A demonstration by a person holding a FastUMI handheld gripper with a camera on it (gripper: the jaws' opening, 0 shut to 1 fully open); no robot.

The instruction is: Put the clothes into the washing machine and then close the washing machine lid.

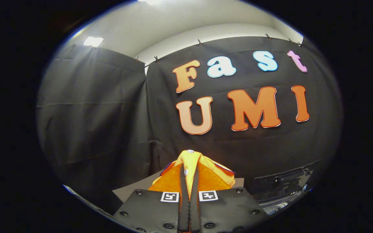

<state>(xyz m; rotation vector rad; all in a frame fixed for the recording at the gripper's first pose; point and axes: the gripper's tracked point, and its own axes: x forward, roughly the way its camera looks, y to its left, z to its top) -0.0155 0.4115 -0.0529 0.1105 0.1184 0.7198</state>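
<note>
Black cloth wall (108, 106) across the middle of the frame, pale ceiling (173, 29) above it at the top, a ceiling light (93, 41) glowing at the upper left. Low in the frame, a flat grey-brown surface (131, 191) peeking out on either side of the garment.

Gripper (189, 171) at bottom centre, fingers drawn in close together and clamped on an orange-and-yellow garment (210, 178), a fold of it squeezed up between them and bunching over the tips, with purple trim along one edge. Cloth lifted, seemingly hanging from the pinch rather than lying flat, though the lower part hidden behind the gripper body.

Lower right of the frame: a dark, glossy appliance (280, 184) with a handle-like bar along its top, probably the washing machine; drum opening and lid position impossible to tell from here.

Judging by this: grasp made, garment picked up and carried, but not yet in the machine. Still ahead: swinging toward the lower right, dropping the cloth into the drum, letting go, then shutting the lid. Roughly the first third done.
</note>
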